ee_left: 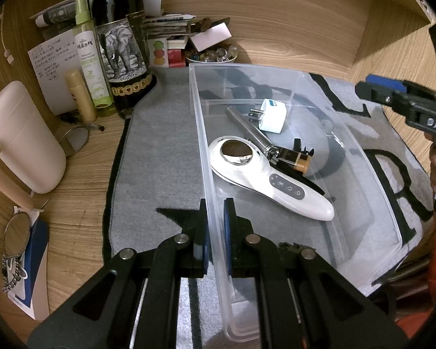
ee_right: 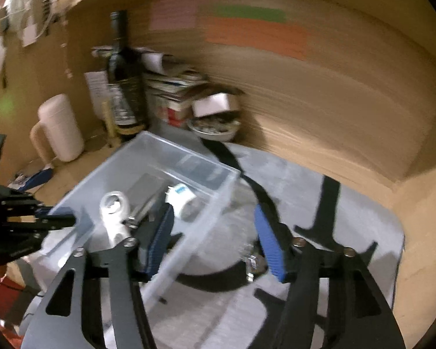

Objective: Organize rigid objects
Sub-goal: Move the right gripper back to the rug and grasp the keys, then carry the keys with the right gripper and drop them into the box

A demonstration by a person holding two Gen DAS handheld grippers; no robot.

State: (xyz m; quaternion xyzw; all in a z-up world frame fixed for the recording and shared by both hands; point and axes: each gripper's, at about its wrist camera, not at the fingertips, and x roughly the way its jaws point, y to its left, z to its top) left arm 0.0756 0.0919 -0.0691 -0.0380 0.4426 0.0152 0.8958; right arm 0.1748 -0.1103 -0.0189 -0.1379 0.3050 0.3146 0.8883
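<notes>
Clear plastic bin (ee_left: pixel 372 180) on a grey mat (ee_left: pixel 160 151), holding one white handheld device (ee_left: pixel 264 174), one white plug adapter (ee_left: pixel 273 115), one metal tube (ee_left: pixel 247 126), one battery (ee_left: pixel 300 163). Left gripper (ee_left: pixel 215 226) low over the mat, pointing forward, clamped narrowly across the bin's near wall. Right gripper (ee_right: pixel 215 238) raised, tilted down beside the bin, spread wide, holding nothing; view blurred. Behind, one dark bottle (ee_left: pixel 119 29), one pale jug (ee_left: pixel 23 139).
</notes>
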